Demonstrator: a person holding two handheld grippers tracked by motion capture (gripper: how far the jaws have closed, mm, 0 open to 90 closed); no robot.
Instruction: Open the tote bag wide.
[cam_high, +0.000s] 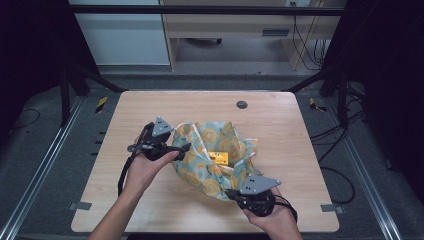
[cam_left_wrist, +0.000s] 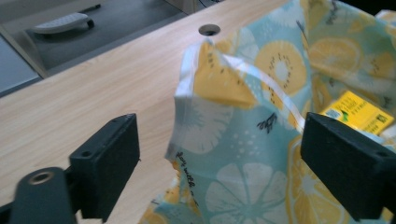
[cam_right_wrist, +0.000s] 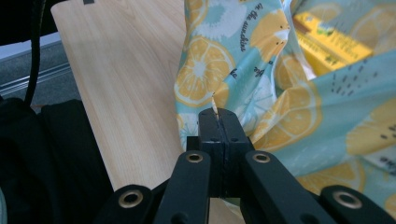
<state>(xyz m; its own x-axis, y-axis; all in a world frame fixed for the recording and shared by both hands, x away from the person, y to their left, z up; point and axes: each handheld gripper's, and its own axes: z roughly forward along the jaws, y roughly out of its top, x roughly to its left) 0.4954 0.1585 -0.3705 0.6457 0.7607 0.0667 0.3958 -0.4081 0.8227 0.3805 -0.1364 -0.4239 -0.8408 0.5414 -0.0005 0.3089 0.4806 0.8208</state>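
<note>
While the right gripper stays out of it by pinching a corner of the lemon-print cloth, jaws clamped on the fabric to hold that side up, the left gripper, jaws apart, straddles the opposite corner. Yellow box, probably tea, sits mid-cloth.

The lemon-print cloth reads "in the sunshine" (roughly; small script).

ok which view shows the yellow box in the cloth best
The high view: the yellow box sits whole in the middle of the lemon-print cloth. The left gripper view shows one corner; the right gripper view shows it partly, behind folds.
</note>
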